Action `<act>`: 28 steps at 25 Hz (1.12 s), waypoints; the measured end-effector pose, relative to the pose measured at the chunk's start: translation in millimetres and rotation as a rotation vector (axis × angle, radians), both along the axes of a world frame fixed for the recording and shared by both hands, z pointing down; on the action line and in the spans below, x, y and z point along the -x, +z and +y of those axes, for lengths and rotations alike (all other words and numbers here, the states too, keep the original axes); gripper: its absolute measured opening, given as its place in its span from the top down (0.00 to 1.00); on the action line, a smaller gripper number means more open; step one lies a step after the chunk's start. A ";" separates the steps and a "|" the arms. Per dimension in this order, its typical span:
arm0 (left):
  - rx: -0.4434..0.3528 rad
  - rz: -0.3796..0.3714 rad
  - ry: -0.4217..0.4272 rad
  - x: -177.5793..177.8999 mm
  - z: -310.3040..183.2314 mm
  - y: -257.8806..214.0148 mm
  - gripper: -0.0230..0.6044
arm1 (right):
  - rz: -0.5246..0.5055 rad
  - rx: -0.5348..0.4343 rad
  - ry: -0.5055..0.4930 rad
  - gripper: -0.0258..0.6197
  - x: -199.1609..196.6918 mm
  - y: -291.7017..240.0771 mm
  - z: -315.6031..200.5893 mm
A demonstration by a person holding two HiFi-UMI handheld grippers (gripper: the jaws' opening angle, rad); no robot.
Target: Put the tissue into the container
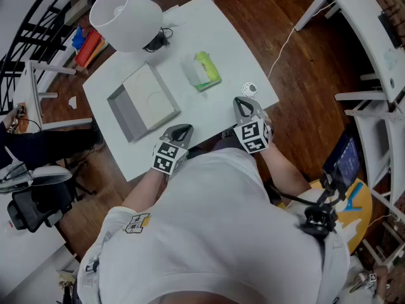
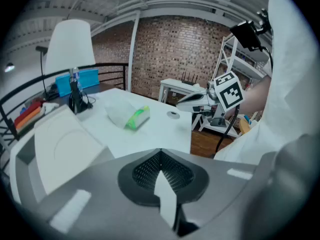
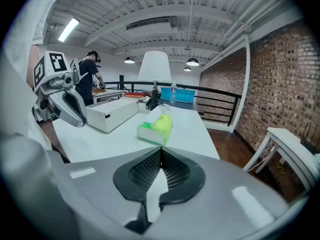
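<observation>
A green and white tissue pack (image 1: 204,70) lies on the white table (image 1: 215,37), right of a grey and white box-shaped container (image 1: 143,101). The pack also shows in the left gripper view (image 2: 131,116) and the right gripper view (image 3: 157,127). My left gripper (image 1: 180,132) hovers at the table's near edge, just below the container, jaws shut and empty. My right gripper (image 1: 243,106) sits at the near right edge, below the pack, also shut with nothing in it. Both jaw tips meet in their own views: left (image 2: 160,151), right (image 3: 160,151).
A white lamp (image 1: 125,18) with a black base stands at the table's far left. A small round disc (image 1: 249,89) lies near the right gripper. Wooden floor surrounds the table; white furniture (image 1: 364,30) stands to the right, a chair (image 1: 31,201) to the left.
</observation>
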State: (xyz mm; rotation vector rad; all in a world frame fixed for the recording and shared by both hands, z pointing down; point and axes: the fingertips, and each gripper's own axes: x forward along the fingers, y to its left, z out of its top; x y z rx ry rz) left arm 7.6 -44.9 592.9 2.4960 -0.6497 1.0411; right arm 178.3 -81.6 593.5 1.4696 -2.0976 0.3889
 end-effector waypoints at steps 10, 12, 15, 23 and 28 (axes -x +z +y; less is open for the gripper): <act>-0.423 -0.155 0.276 -62.8 -155.2 -40.1 0.72 | -0.007 0.010 -0.077 0.96 10.9 -2.9 -64.0; -0.459 -0.185 0.351 -71.0 -174.4 -38.9 0.65 | -0.008 0.007 -0.090 0.96 14.9 -5.3 -72.5; -0.505 -0.238 0.503 -82.5 -190.5 -29.3 0.51 | -0.009 0.011 -0.109 0.90 19.1 -4.5 -82.0; -0.616 -0.481 0.977 -83.4 -206.9 20.2 0.23 | 0.014 0.097 -0.216 0.56 39.8 23.0 -87.9; -0.726 -0.675 1.188 -78.4 -227.0 50.6 0.14 | 0.019 0.170 -0.239 0.30 51.5 45.2 -89.3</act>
